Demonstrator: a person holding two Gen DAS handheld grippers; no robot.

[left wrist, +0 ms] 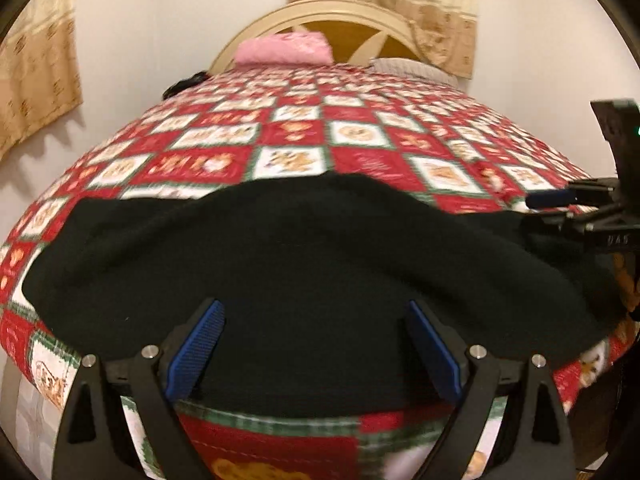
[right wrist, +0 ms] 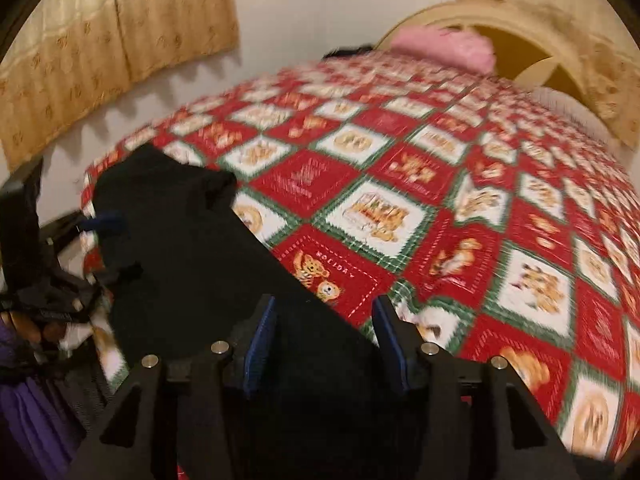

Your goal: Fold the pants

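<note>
Black pants (left wrist: 304, 264) lie flat across the near edge of a bed covered by a red, white and green quilt (left wrist: 296, 136). In the left wrist view my left gripper (left wrist: 316, 344) is open, its blue pads above the pants' near edge. In the right wrist view my right gripper (right wrist: 324, 340) is open over one end of the pants (right wrist: 208, 264), which run away to the left. The right gripper (left wrist: 560, 204) also shows at the right edge of the left wrist view. The left gripper (right wrist: 100, 232) shows at the left of the right wrist view.
A pink pillow (left wrist: 284, 50) and a striped pillow (left wrist: 412, 68) lie at the cream headboard (left wrist: 320, 12). Beige curtains (right wrist: 120, 48) hang on the white wall beside the bed. Purple cloth (right wrist: 24, 400) sits off the bed's near left corner.
</note>
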